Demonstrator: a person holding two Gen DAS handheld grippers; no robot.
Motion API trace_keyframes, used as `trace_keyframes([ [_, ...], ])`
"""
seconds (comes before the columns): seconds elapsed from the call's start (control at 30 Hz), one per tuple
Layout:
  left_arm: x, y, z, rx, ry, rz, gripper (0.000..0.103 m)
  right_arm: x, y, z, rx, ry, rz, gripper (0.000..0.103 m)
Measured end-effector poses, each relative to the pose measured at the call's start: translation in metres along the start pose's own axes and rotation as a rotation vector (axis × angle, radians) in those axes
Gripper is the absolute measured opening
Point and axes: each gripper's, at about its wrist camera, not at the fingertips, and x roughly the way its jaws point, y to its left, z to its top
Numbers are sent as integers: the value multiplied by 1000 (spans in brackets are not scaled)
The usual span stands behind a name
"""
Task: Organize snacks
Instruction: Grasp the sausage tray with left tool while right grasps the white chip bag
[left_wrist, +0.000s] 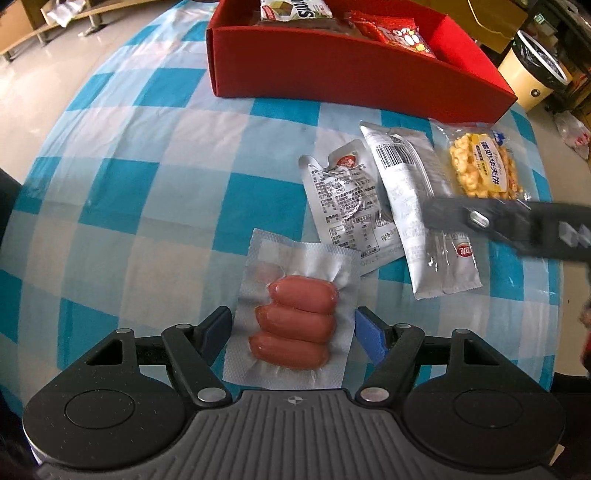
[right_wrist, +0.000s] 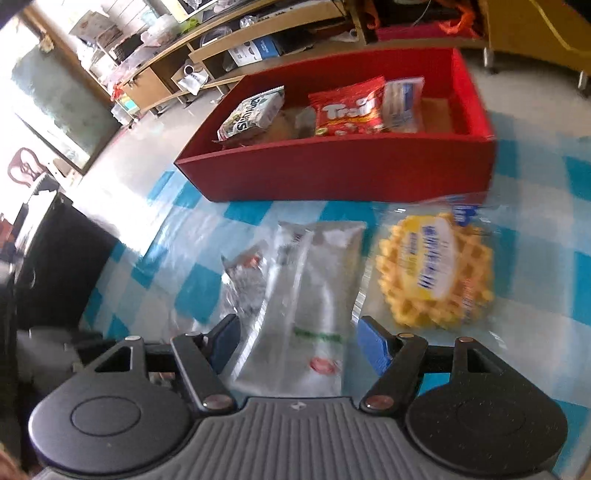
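Vacuum-sealed sausage pack (left_wrist: 293, 325) (three plump links)

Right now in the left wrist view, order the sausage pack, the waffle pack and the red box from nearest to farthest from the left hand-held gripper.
1. Sausage pack: between the left hand-held gripper fingers.
2. Waffle pack: right, farther up the table.
3. Red box: at the far table edge.
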Motion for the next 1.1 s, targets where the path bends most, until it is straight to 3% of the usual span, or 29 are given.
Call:
trace_keyframes([
  [0.1,3,-1,1,13,-5,9,79,16,0,7,-4,13,-51,69],
  [0.27,6,-6,2,39,-12,31,79,24,3,4,-13,7,-22,90],
  [0.33,7,-7,2,51,-14,40,79,28,5,3,-36,8,10,103],
  [0.7,9,-6,2,60,-21,66,87,25,-4,4,14,-2,60,103],
  [0.77,11,-8,3,64,-20,76,88,23,-2,3,-7,-4,33,94],
  [0.83,12,-11,4,73,-20,86,89,20,6,-1,-72,-8,-47,67],
  [0.9,13,-14,4,81,-22,94,91,17,8,-6,-123,-17,-103,53],
  [1.1,16,-18,4,101,-26,99,97,-4,3,-24,-130,-8,-130,45],
])
